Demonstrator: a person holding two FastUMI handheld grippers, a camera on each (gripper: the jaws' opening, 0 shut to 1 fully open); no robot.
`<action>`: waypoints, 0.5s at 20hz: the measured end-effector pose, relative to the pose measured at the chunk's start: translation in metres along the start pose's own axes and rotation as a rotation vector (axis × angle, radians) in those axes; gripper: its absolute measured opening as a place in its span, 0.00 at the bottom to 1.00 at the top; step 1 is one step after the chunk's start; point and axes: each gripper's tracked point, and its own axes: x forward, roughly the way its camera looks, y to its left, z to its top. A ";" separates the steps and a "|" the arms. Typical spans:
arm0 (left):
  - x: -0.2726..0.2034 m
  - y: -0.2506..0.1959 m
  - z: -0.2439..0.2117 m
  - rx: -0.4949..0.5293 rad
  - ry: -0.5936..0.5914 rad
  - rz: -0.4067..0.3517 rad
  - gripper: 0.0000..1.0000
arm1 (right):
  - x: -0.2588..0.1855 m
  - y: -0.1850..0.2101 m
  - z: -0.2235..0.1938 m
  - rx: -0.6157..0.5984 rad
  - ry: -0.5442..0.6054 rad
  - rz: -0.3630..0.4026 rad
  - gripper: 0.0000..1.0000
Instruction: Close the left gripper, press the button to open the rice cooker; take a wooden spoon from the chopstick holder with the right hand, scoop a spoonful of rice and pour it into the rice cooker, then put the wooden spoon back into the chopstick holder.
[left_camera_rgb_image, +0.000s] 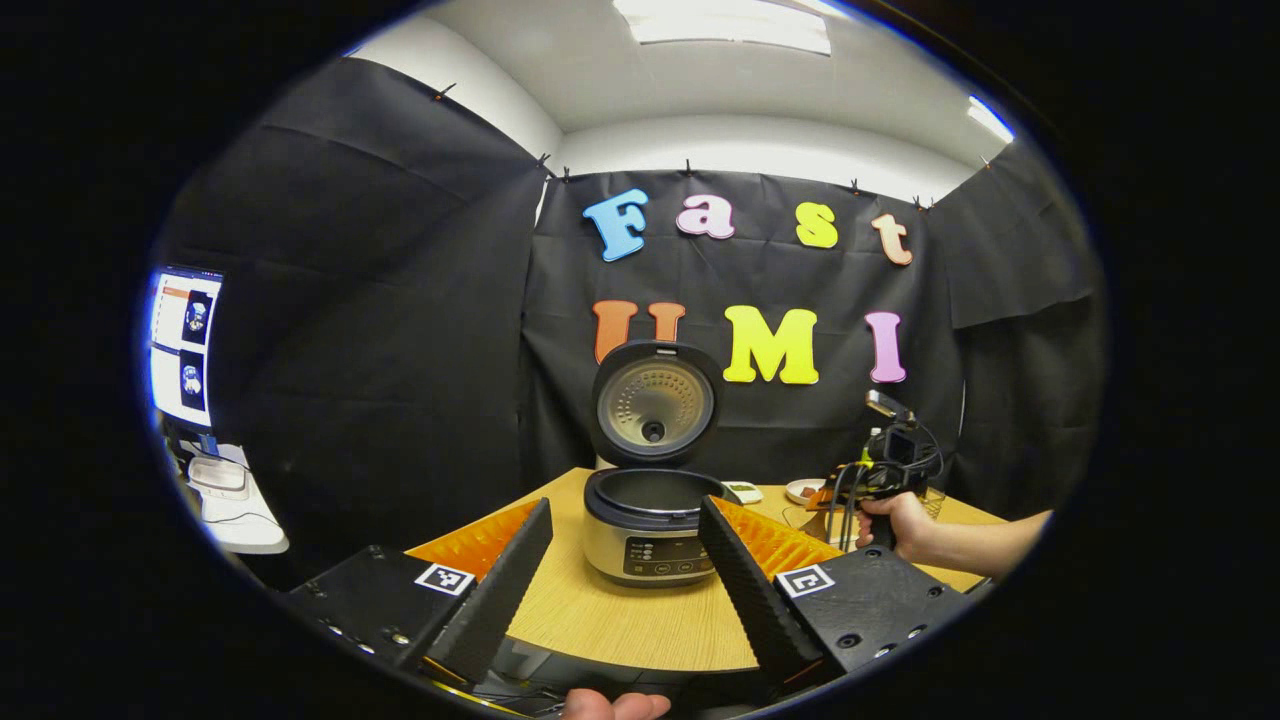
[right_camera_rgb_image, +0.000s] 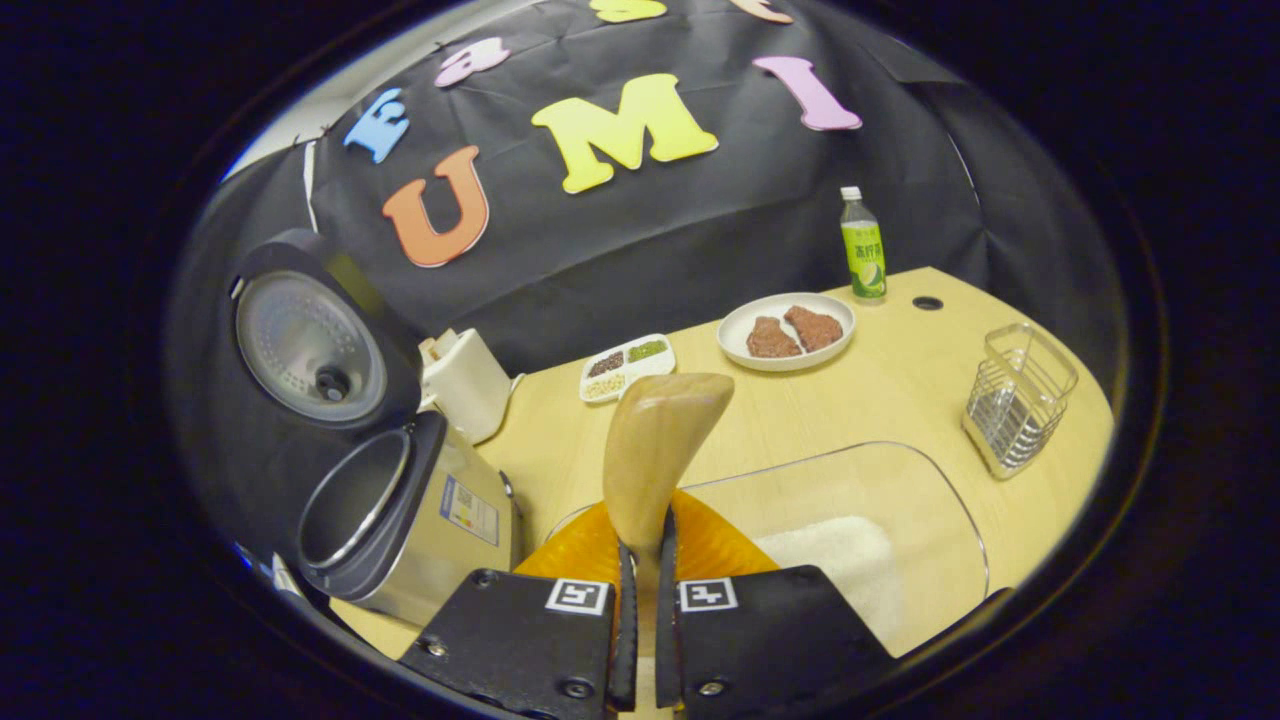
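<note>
Fingers (right_camera_rgb_image: 628, 610) of the right gripper (right_camera_rgb_image: 641, 600) clamp the wooden spoon (right_camera_rgb_image: 660, 450) right of the open rice cooker (right_camera_rgb_image: 400, 520); the left gripper (left_camera_rgb_image: 625, 560) gapes wide before it.

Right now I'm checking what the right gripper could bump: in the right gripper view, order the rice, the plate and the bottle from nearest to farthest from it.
1. Rice: just ahead and right of the right gripper, in the clear tub.
2. Plate: mid-table, farther back.
3. Bottle: farthest, by the back wall.
</note>
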 end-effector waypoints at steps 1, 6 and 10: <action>0.001 -0.001 0.000 -0.001 0.003 0.002 0.95 | -0.001 0.000 -0.001 0.046 0.008 0.019 0.13; 0.000 -0.007 0.002 -0.002 -0.001 -0.015 0.94 | -0.007 -0.020 0.009 0.306 0.013 0.086 0.13; 0.003 -0.007 0.004 0.001 -0.005 -0.014 0.94 | -0.022 -0.023 0.033 0.452 -0.033 0.167 0.12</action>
